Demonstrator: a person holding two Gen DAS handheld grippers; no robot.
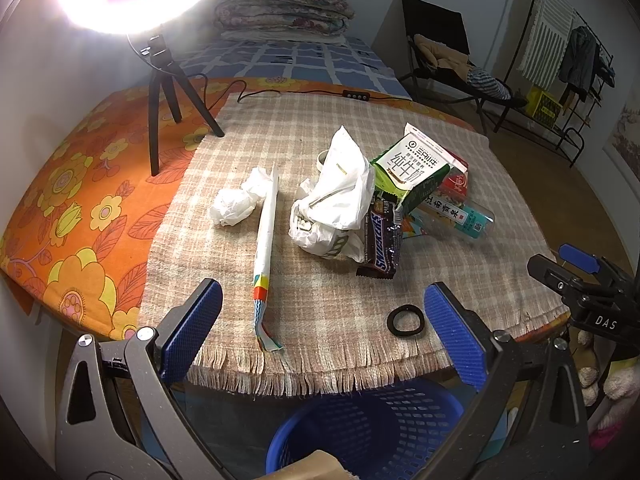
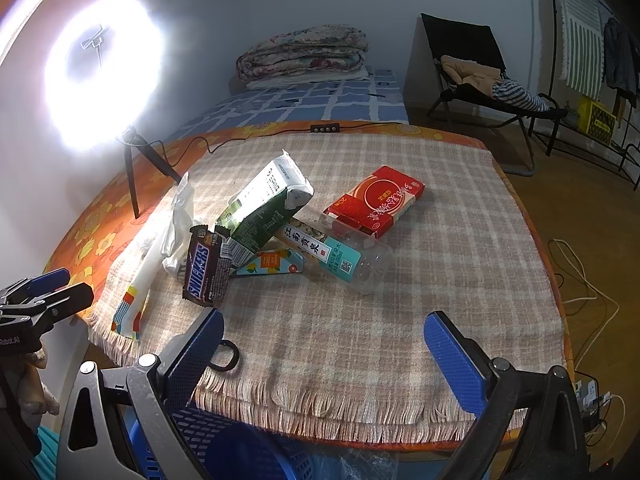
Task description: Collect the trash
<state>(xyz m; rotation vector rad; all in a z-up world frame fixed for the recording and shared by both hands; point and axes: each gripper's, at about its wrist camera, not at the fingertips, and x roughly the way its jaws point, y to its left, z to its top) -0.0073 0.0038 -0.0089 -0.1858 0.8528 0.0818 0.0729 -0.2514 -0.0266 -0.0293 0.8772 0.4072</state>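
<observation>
plainly nothing has been picked up yet: the left gripper (image 1: 323, 334) hangs with its fingers spread wide and empty over the near fringe of the checked cloth (image 1: 460, 276), and the right gripper (image 2: 324, 358) is likewise spread and empty at the same edge. the trash lies in a loose heap mid-cloth: a crumpled tissue (image 1: 236, 204), a long flattened paper wrapper (image 1: 266, 248) just beside it, a white plastic bag (image 1: 340, 196), a snickers wrapper (image 2: 206, 266) leaning against a green milk carton (image 2: 266, 210), a clear plastic bottle (image 2: 340, 258) under the carton, and a red box (image 2: 376, 200) touching the bottle. a black ring (image 1: 406, 320) sits apart, near the fringe. the blue basket (image 1: 372, 428) waits below the table edge. all of it looks light. the tissue and bag should crush softly, so a pinch anywhere on the bulk would likely do; the wrapper is thin and probably slick, best nipped at its free end; the bottle may roll and is best taken across its labelled middle.
</observation>
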